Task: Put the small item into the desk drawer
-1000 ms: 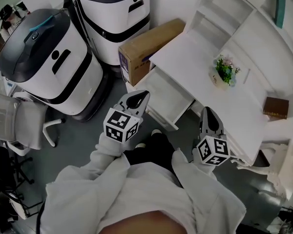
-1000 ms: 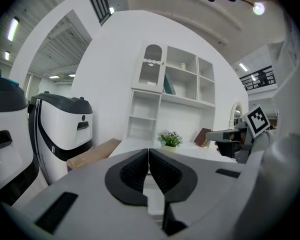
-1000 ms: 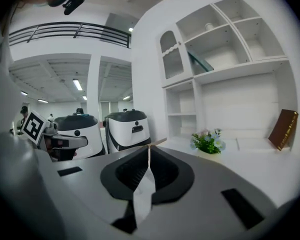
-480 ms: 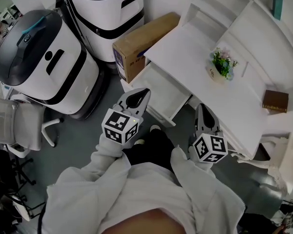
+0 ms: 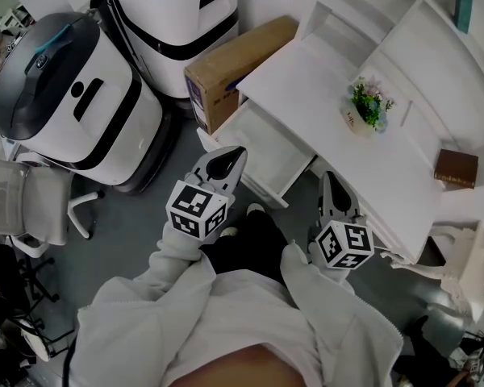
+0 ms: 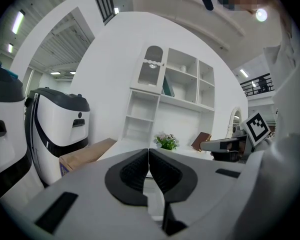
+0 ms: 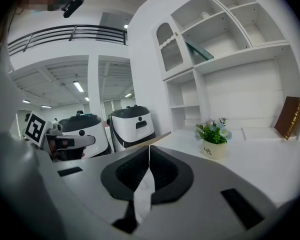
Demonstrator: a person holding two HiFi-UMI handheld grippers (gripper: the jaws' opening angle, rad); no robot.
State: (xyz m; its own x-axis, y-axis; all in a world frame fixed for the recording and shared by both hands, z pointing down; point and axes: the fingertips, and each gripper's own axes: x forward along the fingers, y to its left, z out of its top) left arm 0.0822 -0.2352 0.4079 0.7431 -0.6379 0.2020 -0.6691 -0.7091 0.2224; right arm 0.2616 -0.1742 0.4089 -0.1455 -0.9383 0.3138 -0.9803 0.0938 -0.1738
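Note:
The white desk [image 5: 323,95] has one drawer [image 5: 266,151] pulled out toward me, and its floor looks bare. My left gripper [image 5: 226,161] hovers just in front of the drawer's near edge; its jaws meet with nothing between them [image 6: 149,151]. My right gripper [image 5: 331,185] hangs beside the desk's front edge, right of the drawer, and is shut as well [image 7: 149,148]. I see no item between its pads. A small potted plant [image 5: 365,110] and a brown book [image 5: 456,168] sit on the desktop, beyond both grippers.
A cardboard box [image 5: 238,67] leans by the desk's left end. Two white-and-dark machines [image 5: 64,95] [image 5: 177,14] stand to the left. A white chair [image 5: 32,208] is at the far left. White shelves [image 7: 225,39] rise behind the desk.
The head view has shifted slightly, so the desk sits a little higher in the frame. Both grippers keep about the same places before the drawer.

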